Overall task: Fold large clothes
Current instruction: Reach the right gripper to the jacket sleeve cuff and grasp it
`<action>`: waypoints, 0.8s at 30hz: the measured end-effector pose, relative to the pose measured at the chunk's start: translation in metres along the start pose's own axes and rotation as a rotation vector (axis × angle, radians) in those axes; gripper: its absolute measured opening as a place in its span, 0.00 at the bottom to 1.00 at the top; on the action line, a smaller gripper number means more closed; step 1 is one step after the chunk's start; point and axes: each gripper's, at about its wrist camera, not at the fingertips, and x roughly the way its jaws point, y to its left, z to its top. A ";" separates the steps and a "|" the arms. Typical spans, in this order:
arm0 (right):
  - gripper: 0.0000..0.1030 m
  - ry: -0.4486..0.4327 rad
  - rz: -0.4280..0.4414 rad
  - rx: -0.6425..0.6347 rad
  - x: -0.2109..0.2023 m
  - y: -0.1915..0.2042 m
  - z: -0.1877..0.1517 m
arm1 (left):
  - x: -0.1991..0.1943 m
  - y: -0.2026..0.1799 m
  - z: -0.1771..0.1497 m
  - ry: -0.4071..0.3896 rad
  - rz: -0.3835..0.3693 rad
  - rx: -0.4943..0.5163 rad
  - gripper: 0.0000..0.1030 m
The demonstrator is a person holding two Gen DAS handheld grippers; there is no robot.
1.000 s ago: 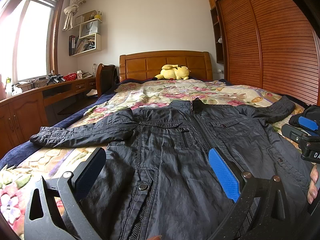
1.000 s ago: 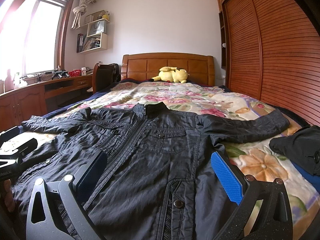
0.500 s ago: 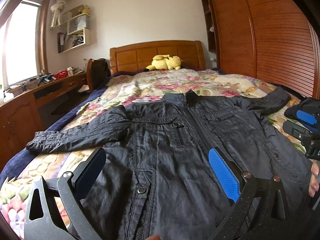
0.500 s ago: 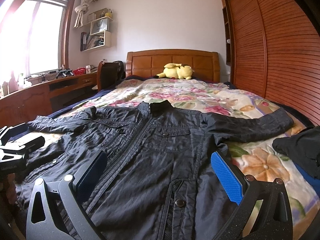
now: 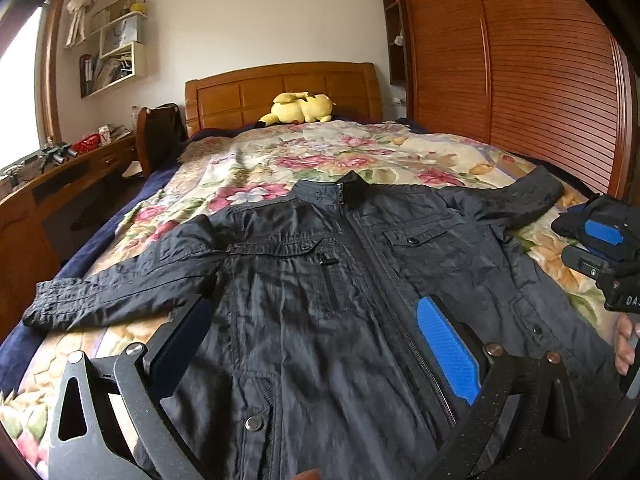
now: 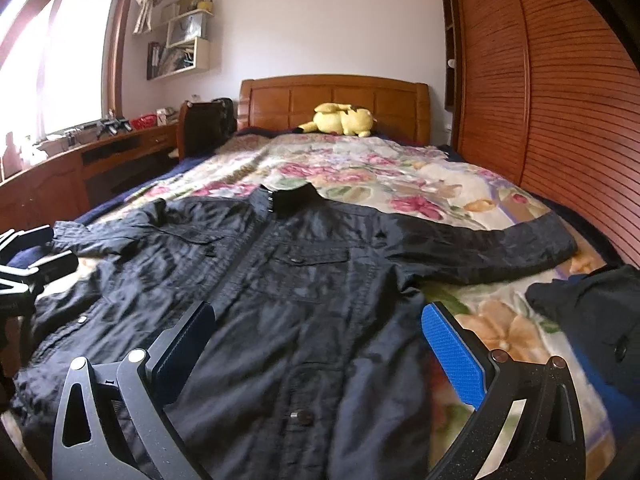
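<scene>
A dark, wrinkled jacket [image 5: 340, 288] is seen spread front-up on the floral bedspread [image 5: 320, 156], zipped, with 2 sleeves stretched out sideways. Its long axis is laid along the bed, collar toward the headboard [image 5: 280, 88]. The left gripper [image 5: 316, 344] and right gripper [image 6: 316, 344] are held above its hem, fingers wide apart, nothing clamped.

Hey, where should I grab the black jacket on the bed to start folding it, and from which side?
Probably take the black jacket by its sleeve cuffs. Both sleeves lie spread flat outward, so each cuff is a free edge: left tongs from the outer left onto the left cuff, right tongs from the outer right onto the right cuff, then fold inward.
</scene>
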 end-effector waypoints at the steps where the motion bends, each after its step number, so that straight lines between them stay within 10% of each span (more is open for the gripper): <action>1: 1.00 0.009 -0.007 -0.004 0.002 -0.003 0.002 | 0.002 0.000 0.000 0.000 -0.010 -0.006 1.00; 24: 0.91 0.308 -0.236 0.151 0.124 -0.173 0.066 | 0.042 -0.012 -0.020 0.125 -0.139 0.021 1.00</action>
